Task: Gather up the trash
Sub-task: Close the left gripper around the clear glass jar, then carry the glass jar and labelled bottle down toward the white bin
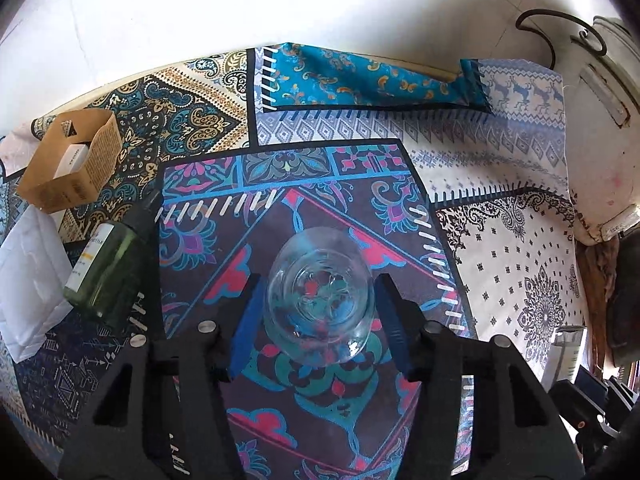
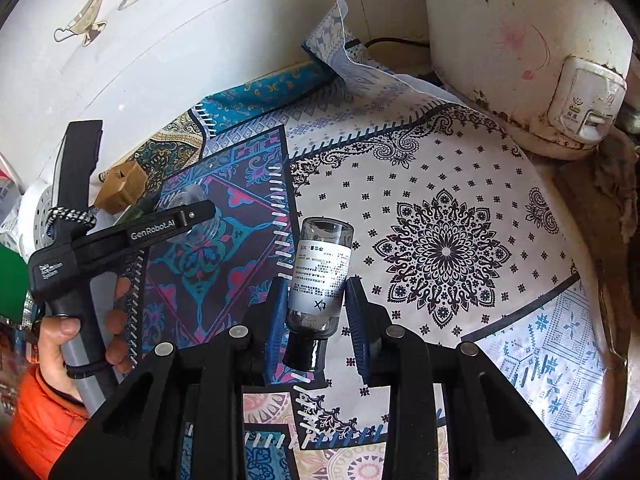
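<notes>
My left gripper (image 1: 320,300) is shut on a clear plastic cup (image 1: 320,296), holding it by its sides above the patterned cloth. That gripper also shows in the right wrist view (image 2: 200,216) with the cup (image 2: 188,200) in it. My right gripper (image 2: 318,300) stands around a small dark glass bottle (image 2: 320,276) with a white label and black cap; its blue pads are close to the bottle's sides with small gaps. A green glass bottle (image 1: 106,268) lies at the left.
A brown cardboard box (image 1: 68,160) holding a white item sits at the far left, with a white padded bag (image 1: 28,280) below it. A worn white rice cooker (image 2: 520,48) stands at the back right. The patchwork cloth (image 1: 520,260) covers the table.
</notes>
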A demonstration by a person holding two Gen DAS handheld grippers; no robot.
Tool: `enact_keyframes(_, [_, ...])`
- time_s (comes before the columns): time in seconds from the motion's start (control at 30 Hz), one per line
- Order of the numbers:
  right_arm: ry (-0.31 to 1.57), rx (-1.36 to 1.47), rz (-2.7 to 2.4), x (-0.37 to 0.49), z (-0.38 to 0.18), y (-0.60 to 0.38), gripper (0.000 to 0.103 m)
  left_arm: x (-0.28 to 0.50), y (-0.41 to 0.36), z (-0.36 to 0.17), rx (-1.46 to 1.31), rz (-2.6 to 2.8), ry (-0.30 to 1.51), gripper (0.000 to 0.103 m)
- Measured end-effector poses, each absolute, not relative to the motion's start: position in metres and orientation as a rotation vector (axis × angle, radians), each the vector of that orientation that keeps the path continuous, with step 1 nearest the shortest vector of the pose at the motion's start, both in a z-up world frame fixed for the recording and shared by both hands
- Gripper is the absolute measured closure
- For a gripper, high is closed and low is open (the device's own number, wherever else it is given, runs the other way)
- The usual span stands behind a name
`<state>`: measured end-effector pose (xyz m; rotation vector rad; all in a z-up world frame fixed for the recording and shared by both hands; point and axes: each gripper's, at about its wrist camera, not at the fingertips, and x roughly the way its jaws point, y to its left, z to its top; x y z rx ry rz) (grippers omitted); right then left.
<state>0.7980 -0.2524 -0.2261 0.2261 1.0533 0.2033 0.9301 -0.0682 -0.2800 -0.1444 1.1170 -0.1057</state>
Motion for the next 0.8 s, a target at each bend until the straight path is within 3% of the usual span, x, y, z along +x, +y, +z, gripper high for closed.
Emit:
enact_keyframes(0.4, [0.995,0.191,0.262,0.759,-0.197,-0.219,0.076,0.845,-0.037,-0.233,-0.197,-0.102,1.041,0.048])
enact_keyframes(0.8, [0.930,0.125,0.331,0.671,-0.165,-0.151,0.076,0.700,0.025,-0.181,-0.134,-0.032,0.955,0.048])
